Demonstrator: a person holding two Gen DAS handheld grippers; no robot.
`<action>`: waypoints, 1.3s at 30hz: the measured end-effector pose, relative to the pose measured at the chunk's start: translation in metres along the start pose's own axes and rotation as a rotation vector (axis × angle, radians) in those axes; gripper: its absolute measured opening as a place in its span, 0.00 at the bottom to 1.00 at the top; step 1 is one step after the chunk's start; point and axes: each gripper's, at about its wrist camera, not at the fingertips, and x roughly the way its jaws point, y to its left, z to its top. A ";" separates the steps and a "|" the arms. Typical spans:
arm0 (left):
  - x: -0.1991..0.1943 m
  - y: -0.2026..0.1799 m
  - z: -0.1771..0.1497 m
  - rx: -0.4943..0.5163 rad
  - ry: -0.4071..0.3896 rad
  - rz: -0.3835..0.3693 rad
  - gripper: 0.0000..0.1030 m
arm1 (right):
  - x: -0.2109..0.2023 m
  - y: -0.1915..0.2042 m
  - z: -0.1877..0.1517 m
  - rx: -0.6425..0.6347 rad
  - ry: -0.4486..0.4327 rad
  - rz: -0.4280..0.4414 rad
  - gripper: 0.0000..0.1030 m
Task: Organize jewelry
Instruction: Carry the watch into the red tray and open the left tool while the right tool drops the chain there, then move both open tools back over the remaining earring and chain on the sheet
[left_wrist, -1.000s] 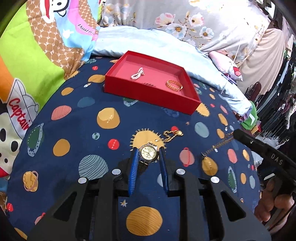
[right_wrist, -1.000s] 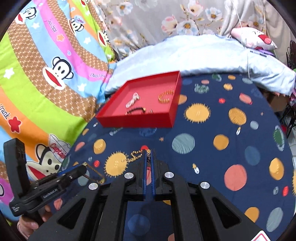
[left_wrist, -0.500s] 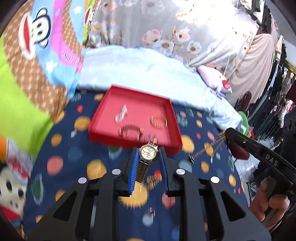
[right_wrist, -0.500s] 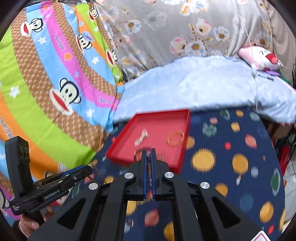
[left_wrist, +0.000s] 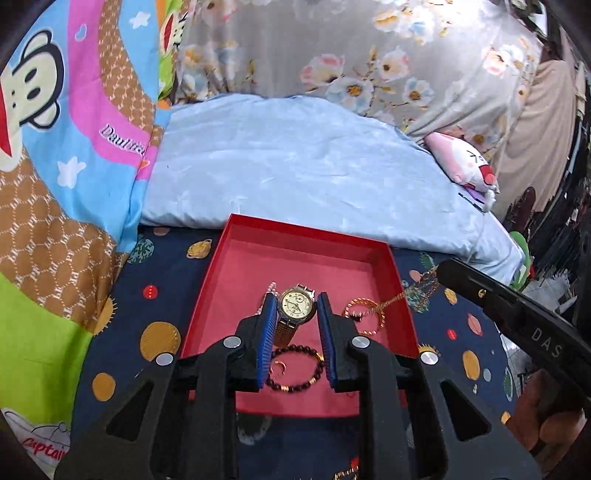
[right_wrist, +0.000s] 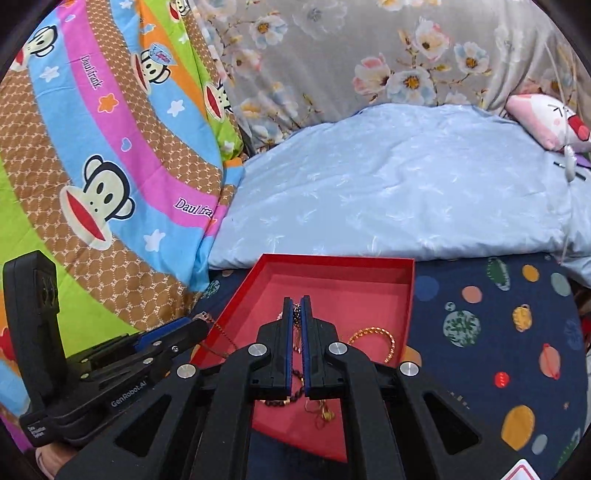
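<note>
Left claw (left_wrist: 296, 310) clamps watch (left_wrist: 296, 304) over red tray (left_wrist: 306, 232); right claw (right_wrist: 295, 308) pinches gold chain (right_wrist: 296, 314).

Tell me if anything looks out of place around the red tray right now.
Only one thing: the gold chain held by the right tool drapes across the red tray's right wall, partly outside. The watch sits clamped in the left tool above the tray.

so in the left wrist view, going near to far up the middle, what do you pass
dark bead bracelet → gold-faced watch in the left gripper → far wall of the red tray → light blue quilt → grey floral fabric
</note>
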 end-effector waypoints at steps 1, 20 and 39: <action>0.009 0.003 0.002 -0.005 0.013 0.003 0.21 | 0.009 0.000 0.001 0.000 0.008 -0.001 0.04; 0.004 0.023 0.007 -0.094 -0.037 0.118 0.72 | 0.023 0.007 0.000 -0.034 0.000 -0.029 0.15; -0.087 0.020 -0.118 -0.082 0.027 0.110 0.72 | -0.094 -0.006 -0.147 0.002 0.056 -0.078 0.24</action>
